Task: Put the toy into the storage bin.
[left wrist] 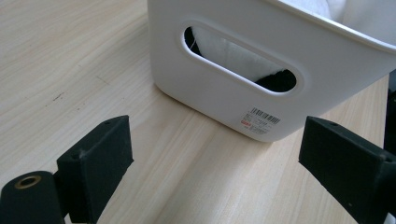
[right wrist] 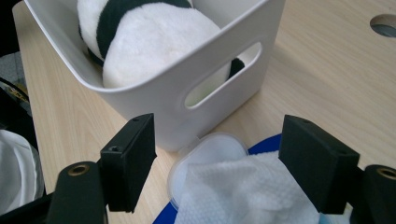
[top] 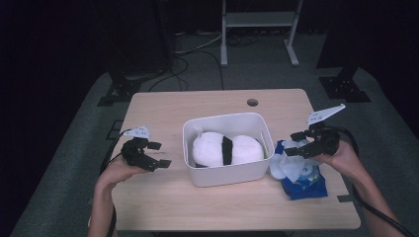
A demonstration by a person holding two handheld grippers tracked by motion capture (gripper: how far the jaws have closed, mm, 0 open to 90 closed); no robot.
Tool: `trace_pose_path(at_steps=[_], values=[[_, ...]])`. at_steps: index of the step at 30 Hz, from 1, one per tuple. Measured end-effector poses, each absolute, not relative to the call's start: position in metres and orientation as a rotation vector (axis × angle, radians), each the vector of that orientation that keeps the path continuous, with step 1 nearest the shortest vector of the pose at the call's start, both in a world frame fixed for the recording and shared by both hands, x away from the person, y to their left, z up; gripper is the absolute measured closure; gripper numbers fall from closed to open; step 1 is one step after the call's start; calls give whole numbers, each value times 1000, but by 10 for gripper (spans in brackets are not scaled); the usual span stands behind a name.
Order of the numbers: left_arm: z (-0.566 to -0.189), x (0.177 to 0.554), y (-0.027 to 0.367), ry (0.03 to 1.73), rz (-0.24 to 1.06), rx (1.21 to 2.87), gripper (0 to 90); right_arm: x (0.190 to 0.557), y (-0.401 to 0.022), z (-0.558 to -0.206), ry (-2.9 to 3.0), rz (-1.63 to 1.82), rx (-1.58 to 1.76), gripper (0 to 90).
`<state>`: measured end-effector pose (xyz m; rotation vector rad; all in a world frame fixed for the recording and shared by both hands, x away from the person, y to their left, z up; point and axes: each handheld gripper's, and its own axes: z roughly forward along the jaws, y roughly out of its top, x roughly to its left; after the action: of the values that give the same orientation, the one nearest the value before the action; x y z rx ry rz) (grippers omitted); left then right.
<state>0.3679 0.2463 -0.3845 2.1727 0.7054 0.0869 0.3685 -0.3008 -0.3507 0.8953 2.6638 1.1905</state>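
The right gripper (top: 295, 143) has its 2 jaws wide apart, nothing pressed between them. In the right gripper view the gripper (right wrist: 219, 168) looks down on a white wipe (right wrist: 243, 193) that sticks up out of a blue pack (right wrist: 264, 144), with the pack's clear round lid (right wrist: 212, 149) flipped open towards the white bin (right wrist: 187, 70). The wipe lies between and below the jaws; whether either jaw touches it cannot be told. In the high view the wipe (top: 289, 165) and the pack (top: 306, 185) lie on the table (top: 163, 106) just beside the bin's right wall, and the person's right hand (top: 341, 158) holds the gripper over them.

The left gripper (top: 158, 154) also has its 2 jaws spread apart and empty. In the left gripper view the gripper (left wrist: 215, 154) points at the bin's (left wrist: 243, 60) side wall, which has a long handle slot (left wrist: 238, 63) and a barcode sticker (left wrist: 260, 122) near its lower edge; the jaws stand near the wall without touching it. The left hand (top: 121, 170) rests at the table's left side.

The bin (top: 225, 175) stands in the middle of the table between the 2 grippers. Inside it lies a white plush toy (top: 212, 148) with a black band (top: 226, 150) across its middle; the toy (right wrist: 149, 42) shows through both handle slots. A round hole (top: 252, 102) sits in the tabletop near the far edge.
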Motion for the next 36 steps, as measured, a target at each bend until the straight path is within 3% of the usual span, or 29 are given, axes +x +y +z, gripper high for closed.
trace_pose_path(at_steps=[36], values=[[-385,367,249,711,96,2168,83,333,-326,-399,2565,1290,1024,253]])
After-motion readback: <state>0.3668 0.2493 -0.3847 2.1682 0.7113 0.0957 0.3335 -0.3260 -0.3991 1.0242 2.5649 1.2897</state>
